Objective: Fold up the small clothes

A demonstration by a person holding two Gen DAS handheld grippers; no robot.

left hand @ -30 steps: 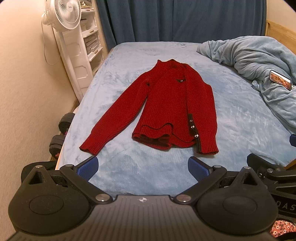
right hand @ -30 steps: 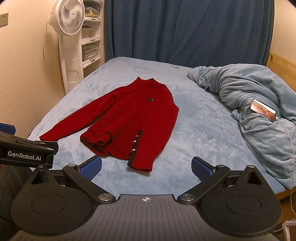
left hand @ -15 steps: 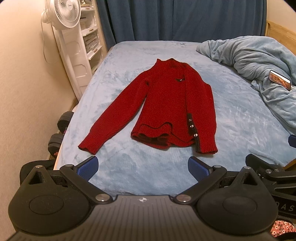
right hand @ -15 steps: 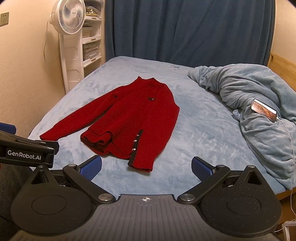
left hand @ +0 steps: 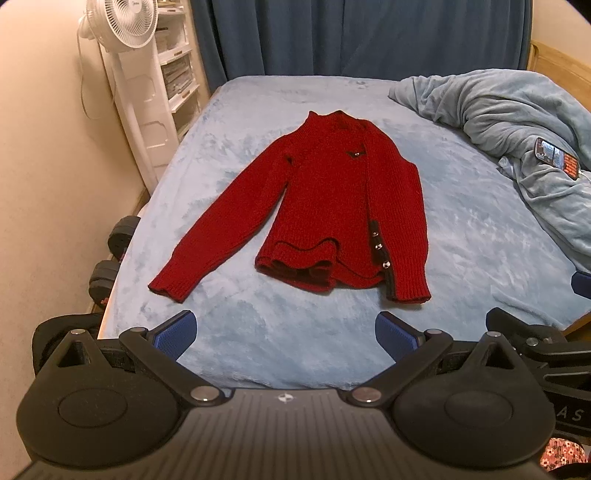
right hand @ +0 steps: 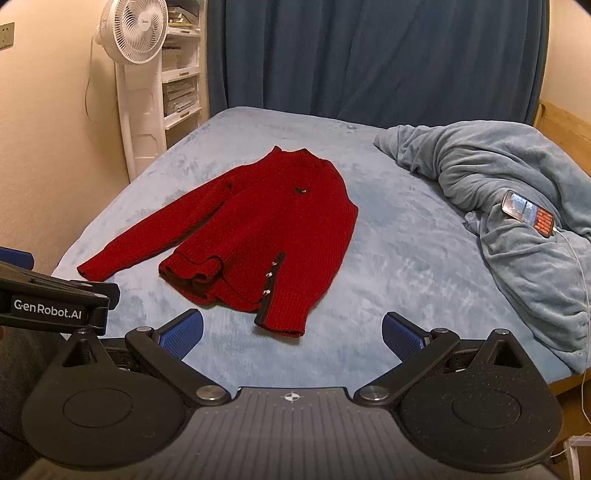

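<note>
Blue-padded jaws of the left gripper [left hand: 284, 332] stand wide apart over the near edge of the bed [left hand: 258, 354], holding nothing; the right gripper [right hand: 291, 332] is the same, jaws spread and empty, just to its right. Ahead of both, on the bed's near half, lies the red knit cardigan [left hand: 332, 199], flat, its long axis running from hem nearest the jaws to collar farthest. The hem [left hand: 306, 273] is rumpled and partly turned up. One sleeve [left hand: 221, 236] stretches out toward the bed's left edge, its cuff the nearest part to the left gripper. The other sleeve [right hand: 314, 280] looks already laid along the body on the right side, beside the dark button band [right hand: 269, 291], and its cuff lies closest to the right gripper. I judge the spread sleeve is the next piece to fold in, a job for the left hand. Nothing lies between jaws and garment. Farther right, well apart, a crumpled blue blanket [right hand: 517, 206] carries a phone [right hand: 528, 212]. Beyond the left edge stand dumbbells [left hand: 114, 251], a white fan [right hand: 129, 29], and the curtain [right hand: 369, 55].
</note>
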